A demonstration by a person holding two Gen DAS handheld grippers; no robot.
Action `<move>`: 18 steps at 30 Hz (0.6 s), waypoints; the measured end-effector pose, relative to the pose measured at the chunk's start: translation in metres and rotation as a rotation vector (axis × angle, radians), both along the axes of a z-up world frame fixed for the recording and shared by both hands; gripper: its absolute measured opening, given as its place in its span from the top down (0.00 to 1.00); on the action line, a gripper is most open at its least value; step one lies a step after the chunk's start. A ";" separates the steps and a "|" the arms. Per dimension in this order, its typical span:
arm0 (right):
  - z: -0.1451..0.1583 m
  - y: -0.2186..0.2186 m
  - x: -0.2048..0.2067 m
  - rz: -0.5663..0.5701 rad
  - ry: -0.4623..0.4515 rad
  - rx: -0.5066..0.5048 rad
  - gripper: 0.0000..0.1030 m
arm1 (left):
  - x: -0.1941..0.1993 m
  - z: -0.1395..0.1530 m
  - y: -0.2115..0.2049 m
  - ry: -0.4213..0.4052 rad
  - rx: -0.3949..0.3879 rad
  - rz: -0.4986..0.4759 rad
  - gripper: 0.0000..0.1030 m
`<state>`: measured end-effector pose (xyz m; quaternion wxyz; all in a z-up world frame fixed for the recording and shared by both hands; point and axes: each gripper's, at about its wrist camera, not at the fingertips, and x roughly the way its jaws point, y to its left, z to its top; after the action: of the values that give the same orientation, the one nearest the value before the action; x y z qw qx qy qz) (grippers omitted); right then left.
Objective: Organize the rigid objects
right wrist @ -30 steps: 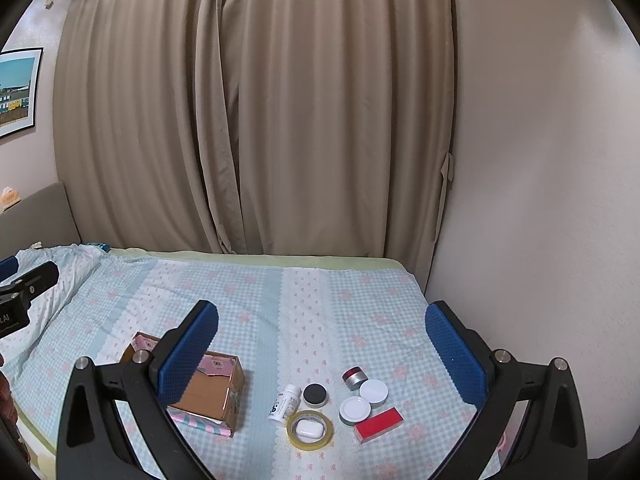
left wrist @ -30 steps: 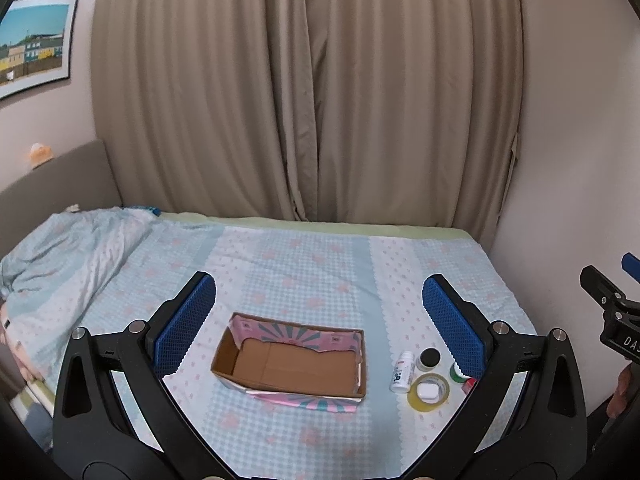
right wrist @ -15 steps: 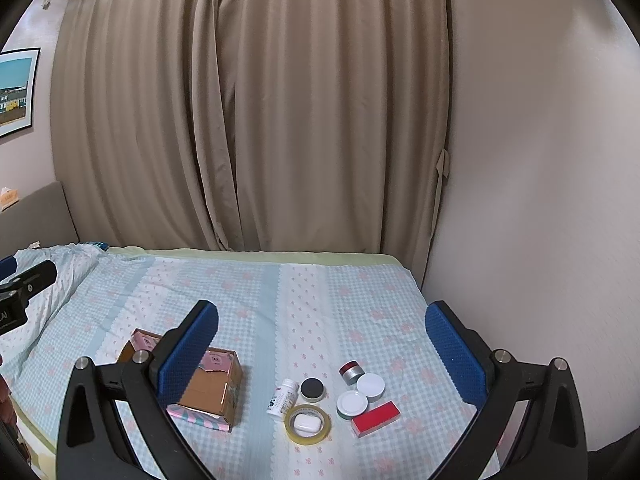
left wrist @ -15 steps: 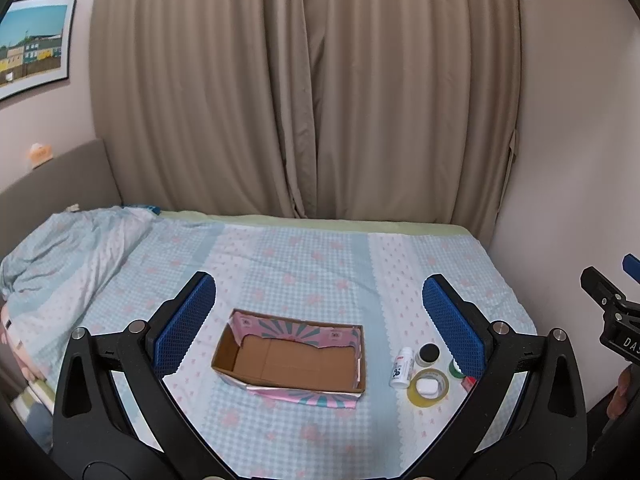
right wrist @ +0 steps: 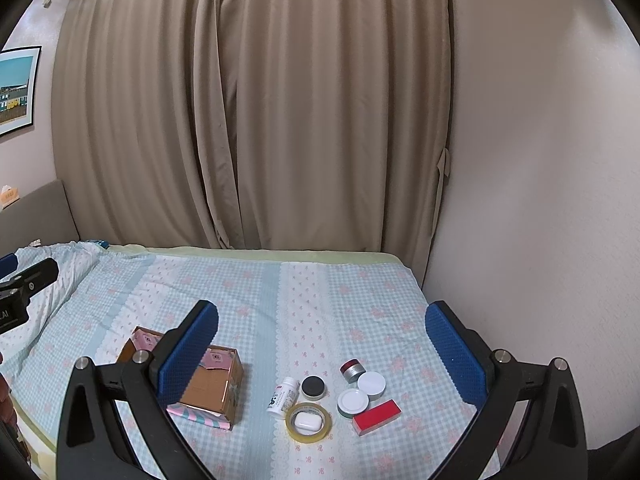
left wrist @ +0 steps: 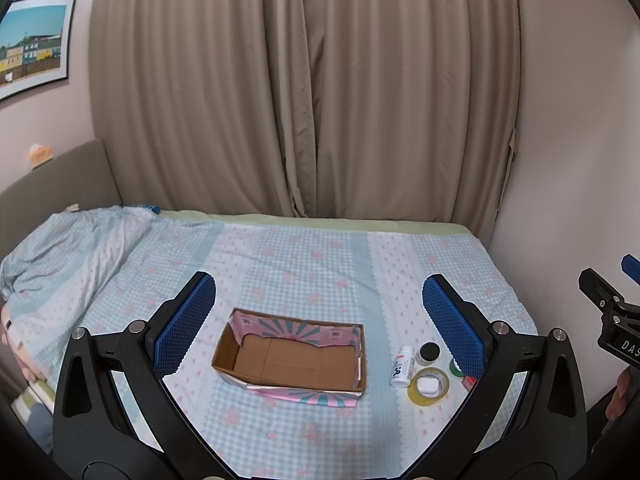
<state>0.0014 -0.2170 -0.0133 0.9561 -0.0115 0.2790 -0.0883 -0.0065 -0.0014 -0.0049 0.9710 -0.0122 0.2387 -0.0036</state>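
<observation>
Box: the open cardboard box (left wrist: 290, 360) lay on the bed (left wrist: 320, 264), its long axis running left to right in the left wrist view, open side up and nothing visible inside.
Small items: a cluster sat just right of the box. The white bottle (right wrist: 283, 397) lay on its side, cap pointing away from the camera; the black-lidded jar (right wrist: 313, 386) stood just beside it.
Tape: the yellow tape roll (right wrist: 308, 422) lay flat, with the white case (right wrist: 307, 421) inside its ring.
Others: the red block (right wrist: 377, 416) lay with its long axis slanting up to the right; the white-lidded jars (right wrist: 362, 394) and silver jar (right wrist: 352, 371) stood near it.
Left gripper (left wrist: 320, 330): fingers spread wide, holding nothing, above the box.
Right gripper (right wrist: 322, 354): fingers spread wide, holding nothing, above the cluster.
Change: compared with a second ago, both views were nearly unchanged; the items sat slightly higher in the right wrist view.
</observation>
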 end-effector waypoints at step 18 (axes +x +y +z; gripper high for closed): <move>0.001 0.007 -0.006 0.002 0.006 -0.009 0.00 | 0.003 -0.001 0.001 0.006 -0.003 -0.005 0.00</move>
<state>-0.0048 -0.2098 -0.0128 0.9553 -0.0164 0.2816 -0.0885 -0.0034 -0.0004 -0.0061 0.9703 -0.0132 0.2416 -0.0066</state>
